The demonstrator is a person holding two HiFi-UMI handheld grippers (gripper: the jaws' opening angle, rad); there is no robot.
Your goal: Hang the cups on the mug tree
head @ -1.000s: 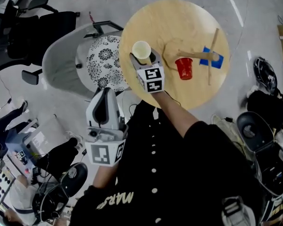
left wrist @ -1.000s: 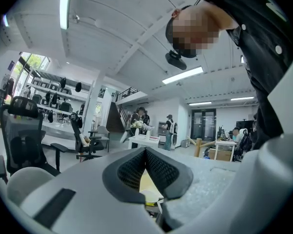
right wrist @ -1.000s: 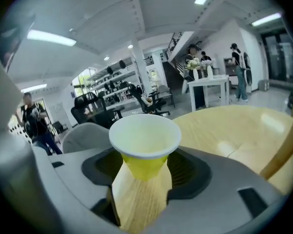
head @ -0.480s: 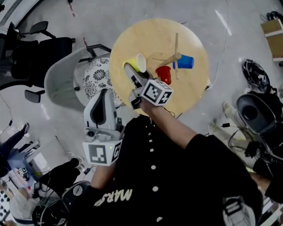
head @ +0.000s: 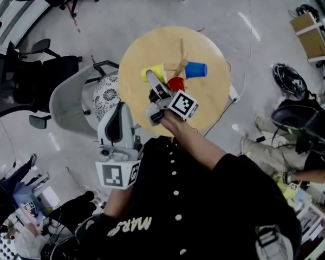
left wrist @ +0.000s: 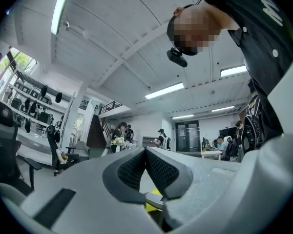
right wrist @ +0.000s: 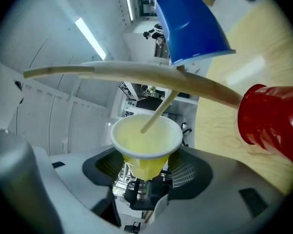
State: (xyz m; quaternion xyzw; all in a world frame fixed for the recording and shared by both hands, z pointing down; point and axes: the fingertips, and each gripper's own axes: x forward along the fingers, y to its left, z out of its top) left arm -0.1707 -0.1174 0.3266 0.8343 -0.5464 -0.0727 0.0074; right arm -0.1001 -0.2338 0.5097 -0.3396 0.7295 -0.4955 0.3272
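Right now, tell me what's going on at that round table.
A person holds a gripper in each hand. The right gripper is clamped on a yellow cup, tipped on its side with its mouth facing the wooden mug tree; one thin peg's tip seems to sit right at the cup's mouth. A blue cup and a red cup already hang on other pegs. The left gripper is closed and empty, held off beside the round table.
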